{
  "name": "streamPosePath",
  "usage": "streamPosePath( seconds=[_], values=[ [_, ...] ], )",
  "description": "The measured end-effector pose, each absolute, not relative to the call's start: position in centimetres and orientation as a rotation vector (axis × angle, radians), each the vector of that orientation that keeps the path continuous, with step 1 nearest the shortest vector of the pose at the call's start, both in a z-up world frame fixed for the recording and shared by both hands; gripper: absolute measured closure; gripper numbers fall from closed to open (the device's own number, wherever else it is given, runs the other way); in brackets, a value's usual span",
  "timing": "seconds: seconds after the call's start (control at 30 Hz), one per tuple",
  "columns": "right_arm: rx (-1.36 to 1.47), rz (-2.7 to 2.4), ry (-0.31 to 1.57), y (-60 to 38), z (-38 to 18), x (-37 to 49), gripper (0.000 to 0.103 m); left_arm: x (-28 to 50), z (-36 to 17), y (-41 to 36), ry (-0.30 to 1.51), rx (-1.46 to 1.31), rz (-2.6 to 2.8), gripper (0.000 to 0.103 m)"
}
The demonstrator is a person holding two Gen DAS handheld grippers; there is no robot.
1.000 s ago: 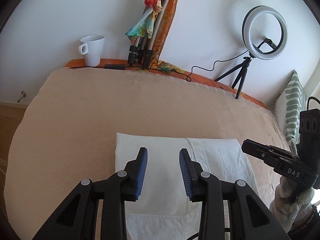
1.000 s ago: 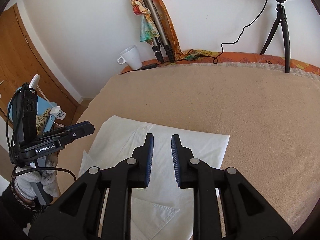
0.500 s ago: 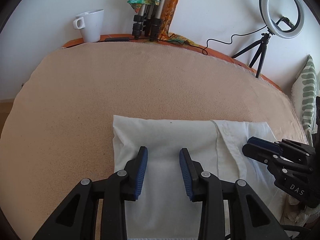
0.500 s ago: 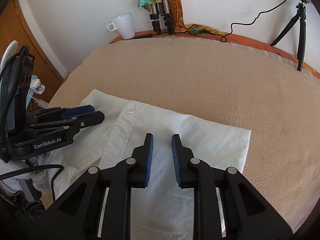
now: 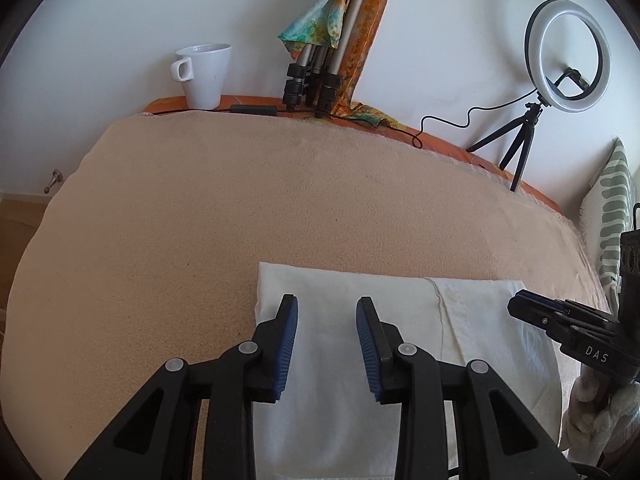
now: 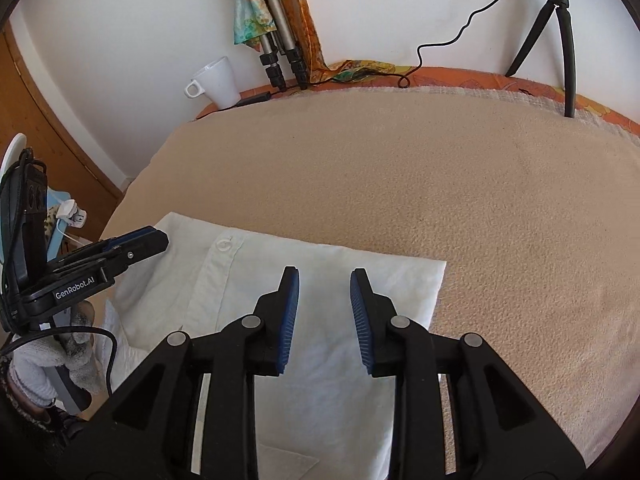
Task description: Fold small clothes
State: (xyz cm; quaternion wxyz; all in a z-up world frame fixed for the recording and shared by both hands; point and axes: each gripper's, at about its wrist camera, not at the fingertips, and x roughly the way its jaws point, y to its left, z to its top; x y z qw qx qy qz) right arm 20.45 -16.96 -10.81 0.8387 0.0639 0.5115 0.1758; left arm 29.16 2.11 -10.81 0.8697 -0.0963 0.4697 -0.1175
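Note:
A folded white shirt (image 5: pixel 400 296) lies on the beige blanket (image 5: pixel 240 220) near its front edge. A button (image 6: pixel 223 245) shows on the shirt's placket. My left gripper (image 5: pixel 326 300) hovers over the shirt's left part; its jaws are closing slightly, with only cloth below and nothing pinched. Over the right part of the shirt (image 6: pixel 400 280) hangs my right gripper (image 6: pixel 325 271), its jaws opening and no fold between the pads. Each gripper also shows in the other's view: the right gripper (image 5: pixel 520 306) at the shirt's right edge, the left gripper (image 6: pixel 160 238) at its left corner.
Along the wall at the back stand a white mug (image 5: pixel 204 76), a folded tripod wrapped in a scarf (image 5: pixel 316 80) and a ring light (image 5: pixel 568 56) with its cable. A striped cushion (image 5: pixel 612 216) sits at the right, a wooden door (image 6: pixel 40 120) at the left.
Both grippers have come lower over the shirt. The right gripper's jaws stand wider apart than before. The shirt has not moved.

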Motion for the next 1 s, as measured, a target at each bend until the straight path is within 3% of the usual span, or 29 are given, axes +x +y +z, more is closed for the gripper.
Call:
streamPosePath(
  seconds=[0.5, 0.6, 0.67, 1.0],
  values=[
    [0.091, 0.265, 1.133, -18.5, -12.3, 20.9, 0.074, 29.5, -12.4, 4.8, 1.028, -0.220, -0.149, 0.069],
    [0.171, 0.260, 1.124, -20.2, -11.2, 20.2, 0.066, 28.6, -11.3, 5.8, 1.002, -0.224, -0.153, 0.065],
    [0.210, 0.287, 1.116, -21.1, -10.4, 19.3, 0.051, 28.1, -11.0, 6.7, 1.007, -0.258, -0.176, 0.062],
    [0.553, 0.404, 1.232, -25.7, -13.0, 14.3, 0.049, 26.5, -12.6, 10.4, 1.133, -0.665, -0.343, 0.048]
  ],
)
